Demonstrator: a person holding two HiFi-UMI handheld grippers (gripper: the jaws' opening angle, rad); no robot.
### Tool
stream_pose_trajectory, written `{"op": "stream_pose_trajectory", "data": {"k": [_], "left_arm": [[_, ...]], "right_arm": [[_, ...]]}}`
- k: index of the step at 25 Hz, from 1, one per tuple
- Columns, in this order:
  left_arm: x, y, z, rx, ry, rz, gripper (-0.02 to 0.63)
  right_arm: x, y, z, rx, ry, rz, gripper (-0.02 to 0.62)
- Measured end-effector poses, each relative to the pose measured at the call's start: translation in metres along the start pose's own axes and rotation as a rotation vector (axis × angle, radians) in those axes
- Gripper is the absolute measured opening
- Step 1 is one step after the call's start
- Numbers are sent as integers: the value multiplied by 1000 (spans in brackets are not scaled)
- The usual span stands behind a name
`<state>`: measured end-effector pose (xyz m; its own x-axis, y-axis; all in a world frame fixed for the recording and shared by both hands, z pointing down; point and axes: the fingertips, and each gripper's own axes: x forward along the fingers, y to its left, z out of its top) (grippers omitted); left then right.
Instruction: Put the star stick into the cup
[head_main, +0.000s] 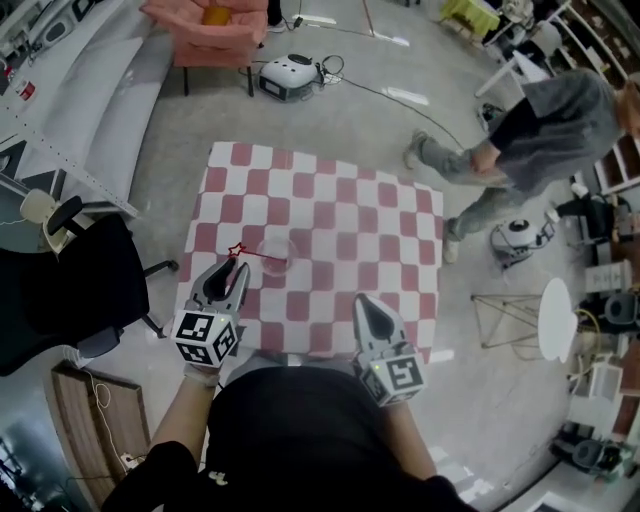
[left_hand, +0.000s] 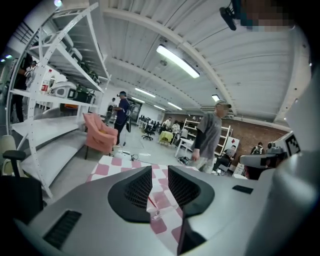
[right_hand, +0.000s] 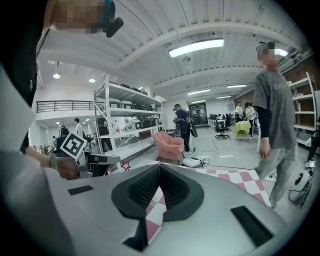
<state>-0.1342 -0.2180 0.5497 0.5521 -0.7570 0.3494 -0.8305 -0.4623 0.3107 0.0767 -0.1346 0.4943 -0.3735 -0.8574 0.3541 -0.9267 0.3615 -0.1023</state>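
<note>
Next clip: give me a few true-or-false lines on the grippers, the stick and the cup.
1. The left gripper has its jaws apart, gripping nothing. True.
2. The star stick is clamped in the left gripper. False: it appears to rest in the clear cup, with the star end out over the rim.
3. The right gripper holds the cup. False: its jaws are together and empty, apart from the cup.
4. A red-and-white checked cloth covers the table. True.
</note>
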Motion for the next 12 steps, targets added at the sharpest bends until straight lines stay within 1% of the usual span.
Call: {"op": "stream_pose_trajectory", "data": {"k": [2,8,12], "left_arm": [[-9,-8,10,-15,-27,12,123],[-38,-34,43,-14,-115,44,64],[-56,-57,58,-10,-159,53,44]], "right_arm": [[3,0,6,-9,-19,25,15],[12,6,30,-33,-48,133,15],[16,9,46,-64,-76,201,15]]}}
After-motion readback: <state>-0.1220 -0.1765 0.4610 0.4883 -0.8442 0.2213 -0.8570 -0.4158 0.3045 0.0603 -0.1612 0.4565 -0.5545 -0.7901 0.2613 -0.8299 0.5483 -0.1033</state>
